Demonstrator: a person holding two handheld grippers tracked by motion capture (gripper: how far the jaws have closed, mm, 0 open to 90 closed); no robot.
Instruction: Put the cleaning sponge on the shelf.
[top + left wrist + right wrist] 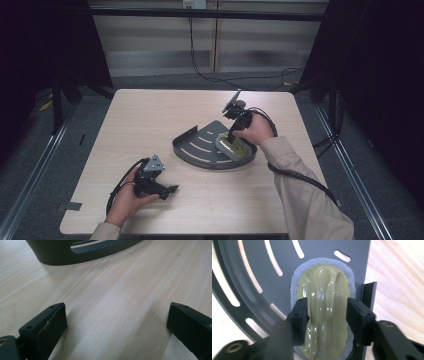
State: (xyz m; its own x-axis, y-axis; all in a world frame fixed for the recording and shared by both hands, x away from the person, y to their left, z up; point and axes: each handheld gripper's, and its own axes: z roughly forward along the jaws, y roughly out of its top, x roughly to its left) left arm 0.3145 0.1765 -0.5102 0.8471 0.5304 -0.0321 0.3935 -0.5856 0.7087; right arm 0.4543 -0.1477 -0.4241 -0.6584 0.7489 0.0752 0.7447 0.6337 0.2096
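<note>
Olive-green sponge lies between the right gripper's spread jaws, on the slotted tray. Left gripper stands wide apart over bare table.

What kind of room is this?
Probably a test room for filming hand work: a bare wooden table fenced by a dark metal frame, with cables trailing over the grey floor.

No readable text, label, brand, number or sign appears on anything in these views.
</note>
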